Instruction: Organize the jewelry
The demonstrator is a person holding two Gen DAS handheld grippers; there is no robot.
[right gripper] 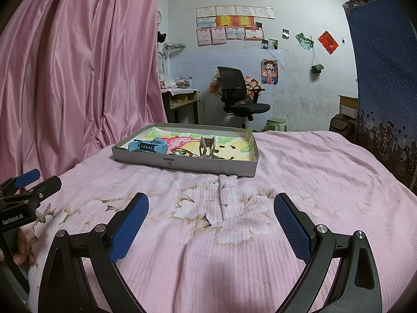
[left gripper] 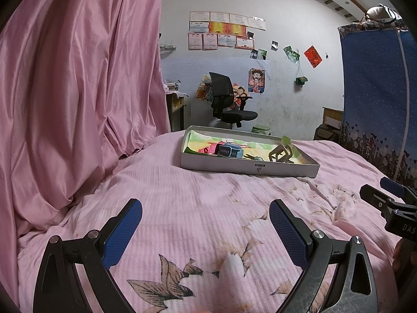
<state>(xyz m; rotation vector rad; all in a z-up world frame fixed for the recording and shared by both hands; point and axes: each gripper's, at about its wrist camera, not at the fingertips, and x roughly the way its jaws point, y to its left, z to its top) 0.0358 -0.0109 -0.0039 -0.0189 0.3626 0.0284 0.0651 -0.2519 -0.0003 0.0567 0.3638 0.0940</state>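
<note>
A bed (right gripper: 299,172) under a pink flowered cover carries everything; a pink curtain (right gripper: 78,65) hangs on its left side; one shallow grey box (right gripper: 182,163) lies on the cover ahead of both grippers, lined with a bright printed paper, and the jewelry is inside it: one blue watch (right gripper: 151,147), one bronze-coloured claw clip (right gripper: 207,147), and a small pale piece (right gripper: 178,153) between them, too small to name; no loose piece shows on the cover around the box. The left gripper (left gripper: 206,224) and the right gripper (right gripper: 211,219) hover low over the cover, well short of the box, each with its fingers spread wide and holding nothing. This fits either pieces waiting to be sorted within the box or pieces already gathered there; the pictures do not settle which, so no further move can be judged.
</note>
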